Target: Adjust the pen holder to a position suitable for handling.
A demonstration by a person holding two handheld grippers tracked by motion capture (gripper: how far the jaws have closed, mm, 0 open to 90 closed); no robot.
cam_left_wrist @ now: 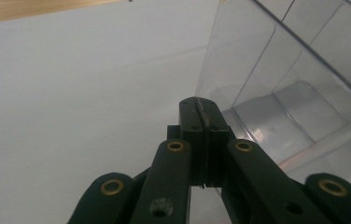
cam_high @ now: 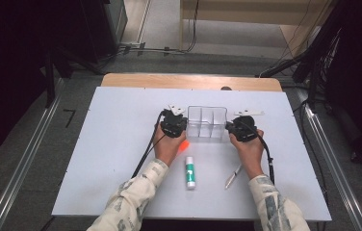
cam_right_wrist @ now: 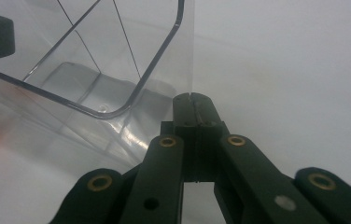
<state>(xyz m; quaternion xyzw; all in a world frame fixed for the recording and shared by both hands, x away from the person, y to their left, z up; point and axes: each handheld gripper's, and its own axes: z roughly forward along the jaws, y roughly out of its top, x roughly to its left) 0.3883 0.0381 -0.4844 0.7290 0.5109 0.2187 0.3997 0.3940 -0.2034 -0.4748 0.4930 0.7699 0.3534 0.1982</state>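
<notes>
Clearly both hand-held grippers [cam_high: 174, 126] [cam_high: 242, 129], jaws closed, flank the clear organizer [cam_high: 207, 123].

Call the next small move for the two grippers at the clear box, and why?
Probably nudge the clear box toward the person. The left gripper and right gripper, both shut, flank its ends; the glue stick and pen lie nearer the table's front edge.

Glue stick [cam_high: 189, 172] and pen [cam_high: 233, 176] lying apart on white tabletop [cam_high: 116, 144] — near edge.

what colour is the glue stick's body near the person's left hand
White with a green label, on the glue stick; the high view shows it best.
</notes>
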